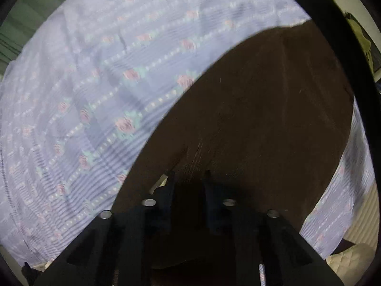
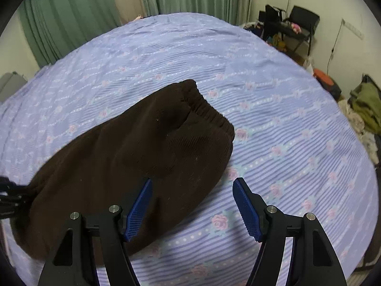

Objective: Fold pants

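Observation:
Dark brown corduroy pants (image 2: 142,147) lie folded on a lilac bedspread with roses (image 2: 262,83), the elastic waistband (image 2: 207,109) at the far end. My right gripper (image 2: 193,181) hovers open over the pants' near right edge; its blue pads (image 2: 140,205) hold nothing. In the left wrist view the pants (image 1: 262,107) fill the lower right. My left gripper (image 1: 189,174) points straight down, its jaws shut on a bunch of the brown cloth. The same left gripper (image 2: 9,197) shows at the left edge of the right wrist view, at the pants' gathered end.
Green curtains (image 2: 71,12) hang behind the bed. A dark desk and chair (image 2: 290,26) stand in the far right corner. A heap of clothes (image 2: 364,104) lies on the floor to the right of the bed.

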The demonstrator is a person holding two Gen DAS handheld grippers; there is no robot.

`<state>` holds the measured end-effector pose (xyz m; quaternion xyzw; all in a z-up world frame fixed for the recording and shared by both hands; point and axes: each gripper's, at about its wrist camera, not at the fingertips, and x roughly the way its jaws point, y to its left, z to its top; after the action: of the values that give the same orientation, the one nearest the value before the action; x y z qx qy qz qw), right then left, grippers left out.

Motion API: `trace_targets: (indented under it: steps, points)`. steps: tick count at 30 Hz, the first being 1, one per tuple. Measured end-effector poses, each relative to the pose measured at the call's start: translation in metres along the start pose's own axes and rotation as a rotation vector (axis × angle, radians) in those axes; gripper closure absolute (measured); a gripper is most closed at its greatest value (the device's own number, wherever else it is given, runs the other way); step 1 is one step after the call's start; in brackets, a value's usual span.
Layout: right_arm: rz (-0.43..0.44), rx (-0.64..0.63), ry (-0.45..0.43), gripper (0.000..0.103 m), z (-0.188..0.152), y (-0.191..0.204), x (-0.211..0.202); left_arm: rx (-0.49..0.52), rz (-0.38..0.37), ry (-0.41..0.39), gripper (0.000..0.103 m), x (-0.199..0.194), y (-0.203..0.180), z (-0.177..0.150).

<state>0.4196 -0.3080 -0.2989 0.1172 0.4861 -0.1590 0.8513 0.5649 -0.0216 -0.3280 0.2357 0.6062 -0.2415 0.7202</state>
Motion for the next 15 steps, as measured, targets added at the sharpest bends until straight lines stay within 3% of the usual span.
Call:
trace_targets:
  steps: [4, 6, 12, 15]
  points:
    - [-0.006, -0.010, -0.046, 0.033, 0.004, 0.000, -0.012, -0.079, 0.019, -0.139, 0.085, -0.033, 0.015, 0.007]
    - [-0.012, -0.038, -0.081, 0.033, 0.008, 0.006, -0.017, -0.118, 0.042, -0.173, 0.085, -0.035, 0.022, 0.014]
    - [-0.025, -0.046, -0.115, 0.033, 0.033, 0.013, -0.006, -0.248, 0.129, -0.130, 0.083, 0.010, 0.033, 0.029]
    - [-0.028, -0.044, -0.097, 0.033, 0.040, 0.012, 0.002, -0.279, 0.202, -0.104, 0.070, 0.022, 0.029, 0.031]
